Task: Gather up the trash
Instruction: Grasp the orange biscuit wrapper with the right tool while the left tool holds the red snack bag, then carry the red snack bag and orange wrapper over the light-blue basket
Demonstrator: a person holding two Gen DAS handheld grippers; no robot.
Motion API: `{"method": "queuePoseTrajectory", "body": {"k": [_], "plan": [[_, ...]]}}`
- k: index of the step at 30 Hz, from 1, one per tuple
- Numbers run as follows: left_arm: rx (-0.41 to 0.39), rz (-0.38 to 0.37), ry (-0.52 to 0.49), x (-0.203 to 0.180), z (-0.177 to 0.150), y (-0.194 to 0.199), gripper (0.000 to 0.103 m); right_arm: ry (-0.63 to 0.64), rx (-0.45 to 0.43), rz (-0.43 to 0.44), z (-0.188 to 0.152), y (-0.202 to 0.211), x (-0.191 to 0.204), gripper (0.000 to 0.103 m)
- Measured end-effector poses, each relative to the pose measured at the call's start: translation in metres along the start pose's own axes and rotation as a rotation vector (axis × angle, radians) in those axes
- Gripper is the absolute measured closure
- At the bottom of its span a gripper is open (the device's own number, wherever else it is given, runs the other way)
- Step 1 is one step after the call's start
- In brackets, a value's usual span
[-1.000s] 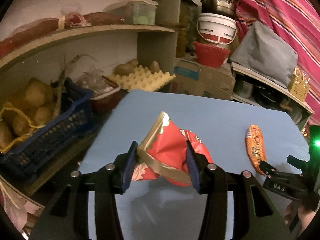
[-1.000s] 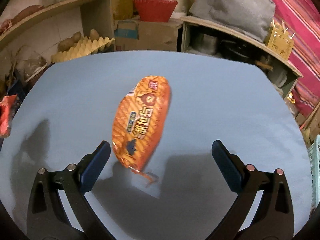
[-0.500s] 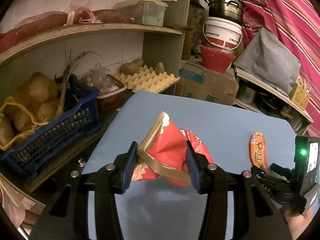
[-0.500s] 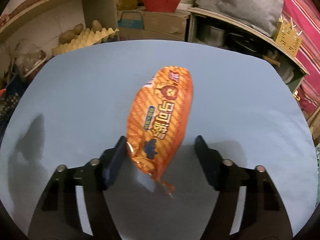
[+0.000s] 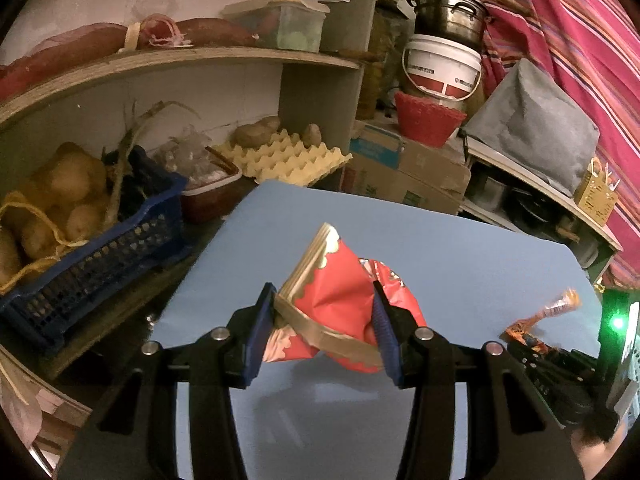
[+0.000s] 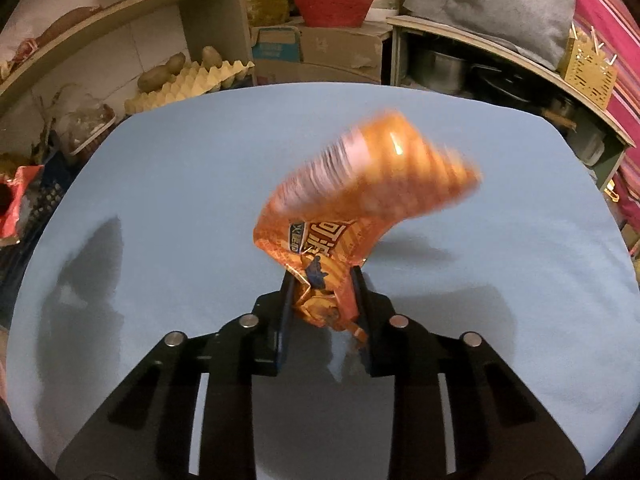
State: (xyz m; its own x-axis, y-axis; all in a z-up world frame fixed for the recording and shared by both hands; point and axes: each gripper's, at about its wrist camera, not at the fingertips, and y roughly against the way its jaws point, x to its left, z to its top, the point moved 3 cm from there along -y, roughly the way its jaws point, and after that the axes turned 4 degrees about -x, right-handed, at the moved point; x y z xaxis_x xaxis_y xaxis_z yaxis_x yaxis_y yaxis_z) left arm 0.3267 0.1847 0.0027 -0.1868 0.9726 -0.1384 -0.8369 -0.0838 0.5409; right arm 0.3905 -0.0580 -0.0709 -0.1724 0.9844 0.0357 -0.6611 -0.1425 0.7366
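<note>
A crumpled red and gold wrapper hangs above the blue table, pinched between the pads of my left gripper, which is shut on it. In the right wrist view my right gripper has its jaws closing on the near end of an orange snack packet; the pads squeeze that end and the far end sticks up, blurred. The same orange packet and right gripper show at the right edge of the left wrist view. The red wrapper appears at the far left of the right wrist view.
The blue table is ringed by clutter: a blue crate of potatoes at the left, a yellow egg tray, cardboard boxes, a red basket, a white bucket and a pot. A striped curtain hangs at the right.
My right gripper's jaws have closed from wide apart onto the orange packet's near end, and the packet's far end has lifted off the table. The left gripper keeps holding the red wrapper.
</note>
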Motion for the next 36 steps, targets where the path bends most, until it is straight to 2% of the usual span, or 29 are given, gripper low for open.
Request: {"method": "queuePoseTrajectory", "body": {"k": [9, 19, 27, 31, 36], "plan": [[-0.008, -0.049, -0.025, -0.043, 0.0, 0.005, 0.056, 0.036, -0.053, -0.036, -0.009, 0.036, -0.038, 0.076], [-0.003, -0.111, -0.075, -0.112, -0.011, 0.006, 0.056, 0.023, -0.101, -0.094, -0.025, 0.088, -0.119, 0.076], [0.007, -0.147, -0.151, -0.17, -0.027, 0.001, 0.056, -0.039, -0.133, -0.167, -0.043, 0.124, -0.2, 0.076], [0.014, -0.165, -0.194, -0.197, -0.038, 0.001, 0.056, -0.118, -0.142, -0.175, -0.052, 0.133, -0.238, 0.076], [0.002, -0.16, -0.244, -0.217, -0.056, 0.015, 0.056, -0.168, -0.144, -0.172, -0.064, 0.142, -0.266, 0.076]]}}
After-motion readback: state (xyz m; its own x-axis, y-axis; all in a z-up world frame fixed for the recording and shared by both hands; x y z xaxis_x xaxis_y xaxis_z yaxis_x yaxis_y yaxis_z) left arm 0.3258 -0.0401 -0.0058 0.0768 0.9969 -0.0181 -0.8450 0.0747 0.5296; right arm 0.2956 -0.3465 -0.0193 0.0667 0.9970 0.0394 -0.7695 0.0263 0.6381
